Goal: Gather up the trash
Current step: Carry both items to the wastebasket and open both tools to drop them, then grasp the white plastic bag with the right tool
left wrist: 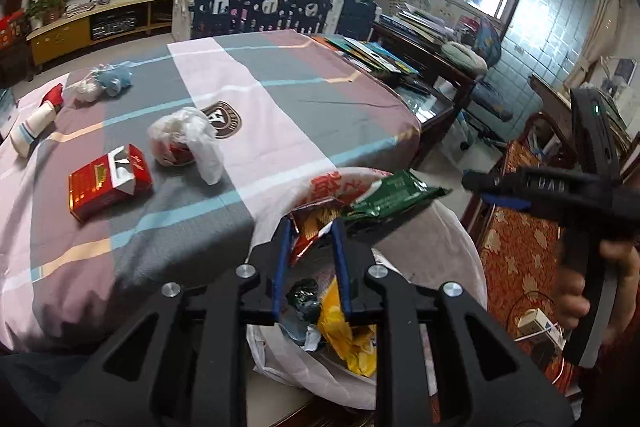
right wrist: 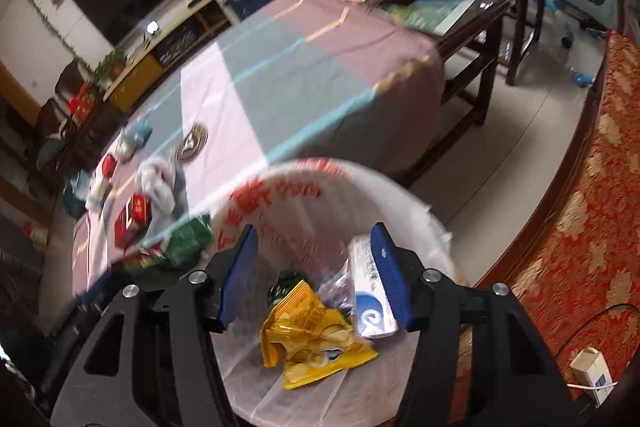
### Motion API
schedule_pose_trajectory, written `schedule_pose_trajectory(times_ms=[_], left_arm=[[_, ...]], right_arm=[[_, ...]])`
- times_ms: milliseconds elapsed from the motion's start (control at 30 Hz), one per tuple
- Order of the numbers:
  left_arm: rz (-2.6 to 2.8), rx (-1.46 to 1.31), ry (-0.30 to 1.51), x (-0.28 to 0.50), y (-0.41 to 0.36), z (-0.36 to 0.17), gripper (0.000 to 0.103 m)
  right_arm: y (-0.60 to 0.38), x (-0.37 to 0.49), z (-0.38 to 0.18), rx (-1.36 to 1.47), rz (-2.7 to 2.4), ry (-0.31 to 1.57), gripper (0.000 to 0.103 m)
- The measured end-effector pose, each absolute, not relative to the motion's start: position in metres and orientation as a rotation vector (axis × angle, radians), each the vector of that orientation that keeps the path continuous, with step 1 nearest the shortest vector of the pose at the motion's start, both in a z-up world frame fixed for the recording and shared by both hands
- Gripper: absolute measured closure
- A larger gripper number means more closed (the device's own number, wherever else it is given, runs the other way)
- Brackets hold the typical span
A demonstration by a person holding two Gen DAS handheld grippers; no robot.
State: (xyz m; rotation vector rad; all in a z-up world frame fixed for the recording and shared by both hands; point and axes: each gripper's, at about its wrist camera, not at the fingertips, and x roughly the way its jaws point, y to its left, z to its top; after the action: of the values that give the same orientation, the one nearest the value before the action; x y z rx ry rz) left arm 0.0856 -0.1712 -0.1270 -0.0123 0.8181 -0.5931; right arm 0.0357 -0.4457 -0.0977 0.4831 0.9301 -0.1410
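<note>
Trash bag below both tilted-down grippers, left fingers seemingly pinching wrappers, right fingers released.

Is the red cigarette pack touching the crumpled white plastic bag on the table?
Apart. The left wrist view shows the red cigarette pack and the crumpled white plastic bag with a strip of tablecloth between them.

Two hand-held grippers of mine, left and right, one white bag-lined bin, one yellow wrapper inside it, one red carton on the counter, one paper cup, one crumpled white bag, one green wrapper
</note>
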Motion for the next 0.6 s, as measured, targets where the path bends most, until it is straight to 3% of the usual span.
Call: schedule_pose_trajectory(times_ms=[67,167,600], left_arm=[[-0.599,0.024,0.826,0.080,-0.180,-0.129,0.054],[-0.605,0.054,0.824,0.077,-0.186,-0.130,0.039],[-0.353,0.019,0.830,0.102,-0.141,-0.136,0.020]], right_arm=[[-0.451,0.035,-0.091,0.479,-0.155,0.907,0.038],[-0.454,0.032,-0.091,0.495,-0.162,0.896,0.037],[-0.433,0.042,-0.102,0.490,-0.118,0.937,0.037]])
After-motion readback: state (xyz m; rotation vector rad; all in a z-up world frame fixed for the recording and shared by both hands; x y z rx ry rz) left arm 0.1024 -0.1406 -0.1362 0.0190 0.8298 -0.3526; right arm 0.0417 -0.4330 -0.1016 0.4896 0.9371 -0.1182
